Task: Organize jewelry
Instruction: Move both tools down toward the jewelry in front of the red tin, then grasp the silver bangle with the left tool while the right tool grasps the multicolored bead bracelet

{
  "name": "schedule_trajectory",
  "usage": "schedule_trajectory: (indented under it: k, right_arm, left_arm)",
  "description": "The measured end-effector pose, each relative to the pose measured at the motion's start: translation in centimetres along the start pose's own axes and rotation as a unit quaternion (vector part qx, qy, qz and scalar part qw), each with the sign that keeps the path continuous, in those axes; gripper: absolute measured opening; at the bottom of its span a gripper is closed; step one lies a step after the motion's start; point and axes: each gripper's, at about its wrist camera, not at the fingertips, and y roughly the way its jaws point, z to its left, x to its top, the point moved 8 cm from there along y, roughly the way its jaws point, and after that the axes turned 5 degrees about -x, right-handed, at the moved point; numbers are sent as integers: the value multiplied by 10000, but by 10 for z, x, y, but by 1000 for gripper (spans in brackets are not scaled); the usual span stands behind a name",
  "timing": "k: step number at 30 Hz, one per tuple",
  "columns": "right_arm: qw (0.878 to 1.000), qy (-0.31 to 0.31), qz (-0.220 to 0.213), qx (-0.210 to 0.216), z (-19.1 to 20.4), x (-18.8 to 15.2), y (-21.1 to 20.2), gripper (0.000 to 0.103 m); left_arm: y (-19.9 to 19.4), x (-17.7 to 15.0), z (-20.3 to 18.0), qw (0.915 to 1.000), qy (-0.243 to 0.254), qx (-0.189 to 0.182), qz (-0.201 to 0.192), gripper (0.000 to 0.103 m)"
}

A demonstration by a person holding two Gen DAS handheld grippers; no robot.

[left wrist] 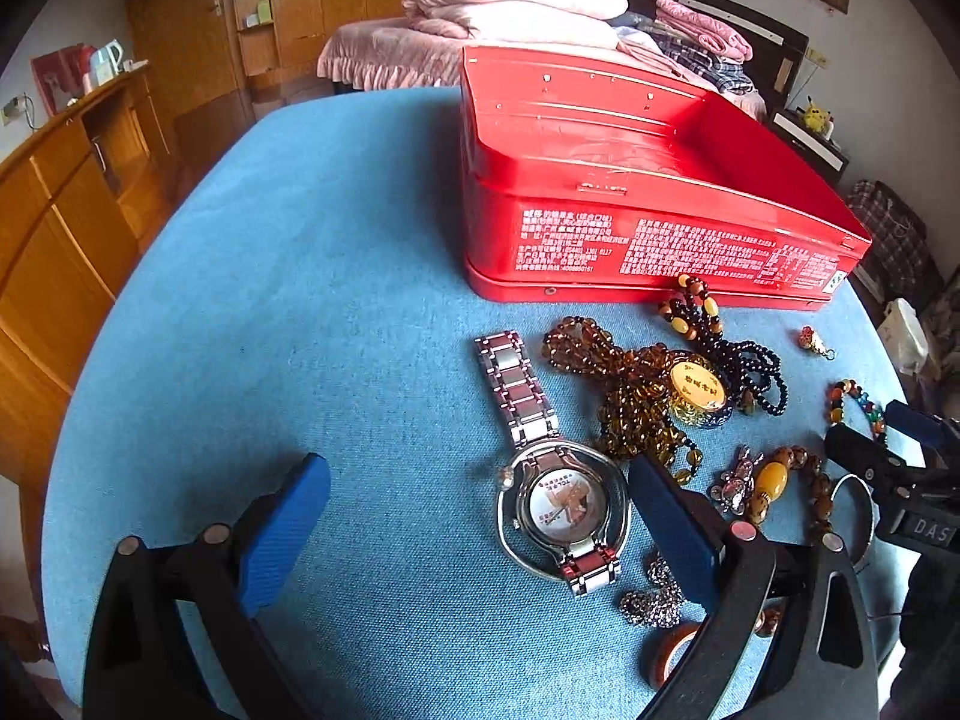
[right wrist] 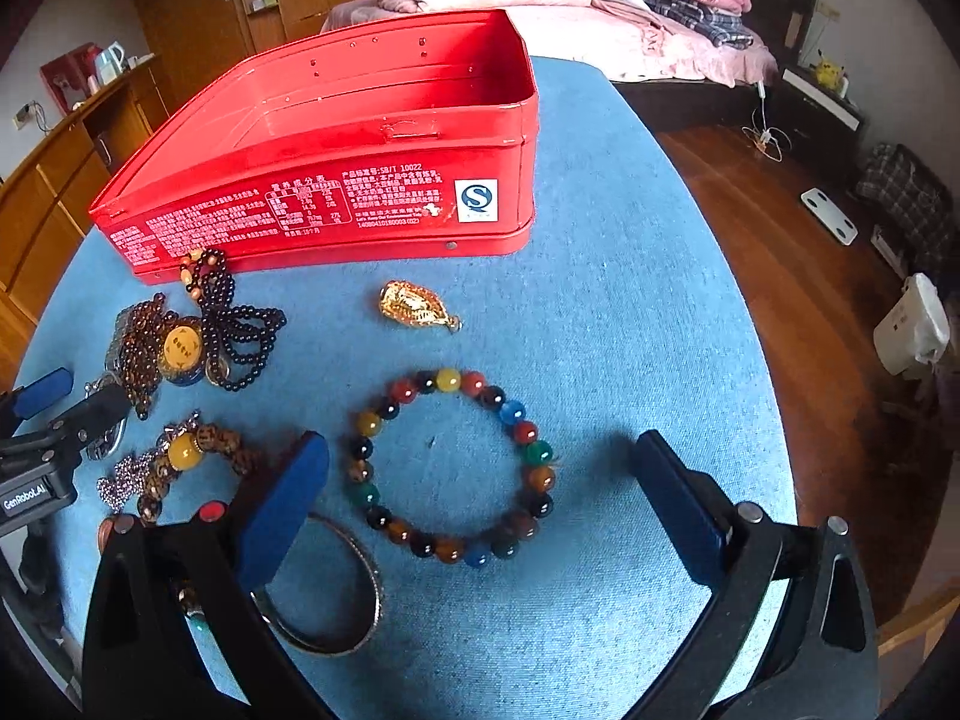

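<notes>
Open red metal tin (right wrist: 336, 138) sits empty on the blue tablecloth (right wrist: 630, 330); nothing is stowed yet. The silver link-band wristwatch (left wrist: 555, 480), multicoloured bead bracelet (right wrist: 450, 468), gold pendant (right wrist: 414, 303) and dark bead necklaces (left wrist: 660, 390) lie loose before it. Left gripper (left wrist: 480, 516) and right gripper (right wrist: 480, 498) both gape wide, holding nothing.

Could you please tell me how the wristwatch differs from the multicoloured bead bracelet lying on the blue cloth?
The wristwatch is metal, silver and dark red links with a white dial; the bead bracelet is round glossy beads in many colours. The wristwatch lies stretched out straight; the bead bracelet forms a closed ring. Both lie flat on the blue cloth, outside the red tin.
</notes>
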Motion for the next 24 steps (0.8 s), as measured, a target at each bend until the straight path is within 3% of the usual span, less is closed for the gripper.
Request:
schedule_trajectory:
  k: [6, 11, 15, 18, 24]
  right_arm:
    - [10000, -61, 17, -34, -1, 0, -2, 96]
    - [10000, -72, 9, -61, -2, 2, -5, 81]
    - [10000, -84, 25, -18, -1, 2, -8, 74]
    - [9999, -110, 47, 5, 0, 1, -10, 69]
    - [10000, -77, 63, -8, -1, 0, -11, 68]
  left_arm:
    - [1, 5, -1, 9995, -69, -207, 211, 91]
    - [2, 7, -7, 9991, 66, -230, 359, 82]
    - [1, 4, -9, 9987, 86, -231, 445, 74]
    - [-1, 2, -10, 9982, 60, -277, 520, 72]
    - [4, 2, -15, 9977, 72, -226, 632, 75]
